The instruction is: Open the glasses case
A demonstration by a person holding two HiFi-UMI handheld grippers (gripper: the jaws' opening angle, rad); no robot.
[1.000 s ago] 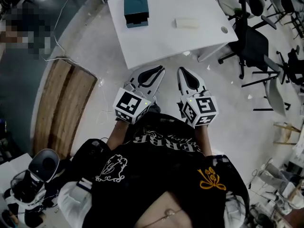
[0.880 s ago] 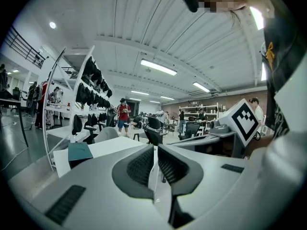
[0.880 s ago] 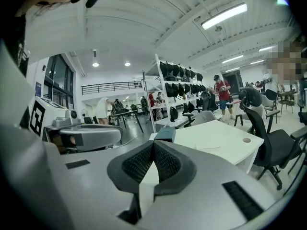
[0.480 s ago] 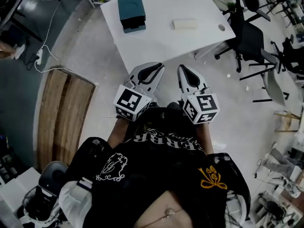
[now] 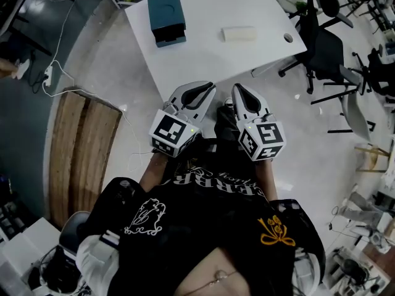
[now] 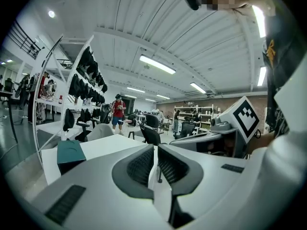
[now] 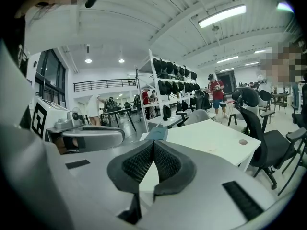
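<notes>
Both grippers empty, short of the desk

The left gripper (image 5: 208, 86) and right gripper (image 5: 236, 86) hang side by side at the near edge of the white desk (image 5: 210, 57), each with its jaws drawn together on nothing. The pale oblong glasses case (image 5: 239, 34) lies well beyond them, far right of centre; a teal box (image 5: 165, 14) sits far left.
</notes>
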